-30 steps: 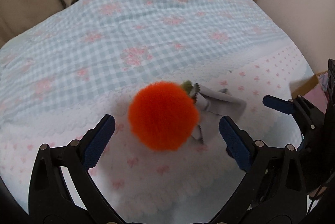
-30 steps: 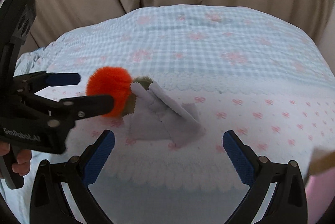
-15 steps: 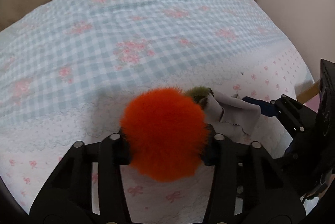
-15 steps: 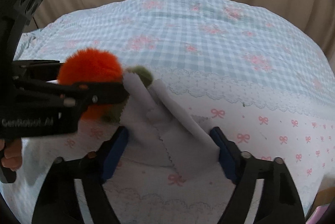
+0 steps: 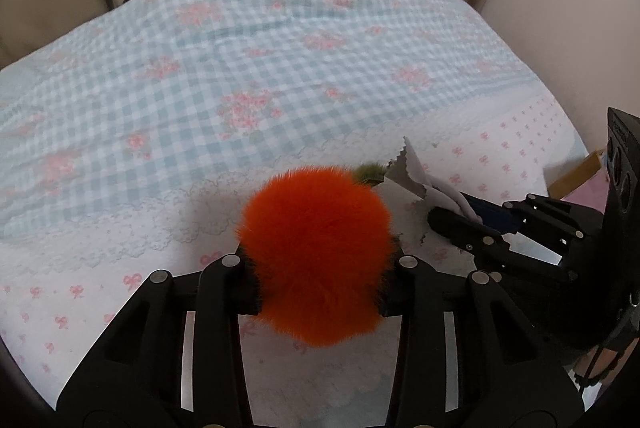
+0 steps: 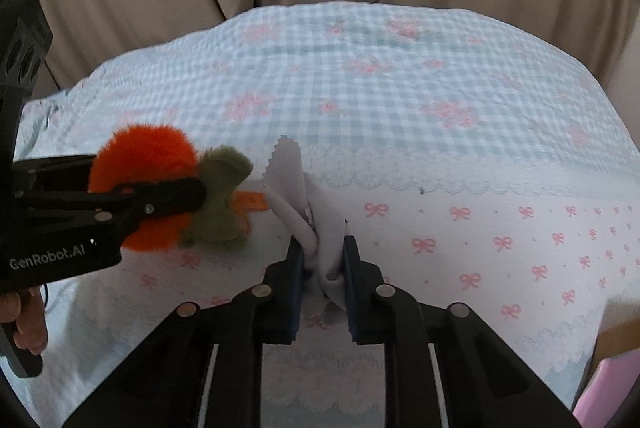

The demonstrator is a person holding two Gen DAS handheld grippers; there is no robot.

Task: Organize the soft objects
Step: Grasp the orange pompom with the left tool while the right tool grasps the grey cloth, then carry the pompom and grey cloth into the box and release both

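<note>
The orange plush toy [image 5: 316, 256] is clamped by the left gripper [image 5: 316, 284]; the grey cloth [image 6: 316, 224] is pinched by the right gripper [image 6: 322, 268], above the bedspread [image 6: 460, 148].

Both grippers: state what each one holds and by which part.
Left gripper clamps the orange plush carrot across its fluffy body. Right gripper pinches the grey cloth at its bunched middle.

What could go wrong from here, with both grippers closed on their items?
The left gripper squeezes only fluffy fur of the orange plush, so it might slip out. The right gripper pinches a bunched fold of the grey cloth; the loose part may drag across the bedspread or snag the plush's green leaf.
</note>
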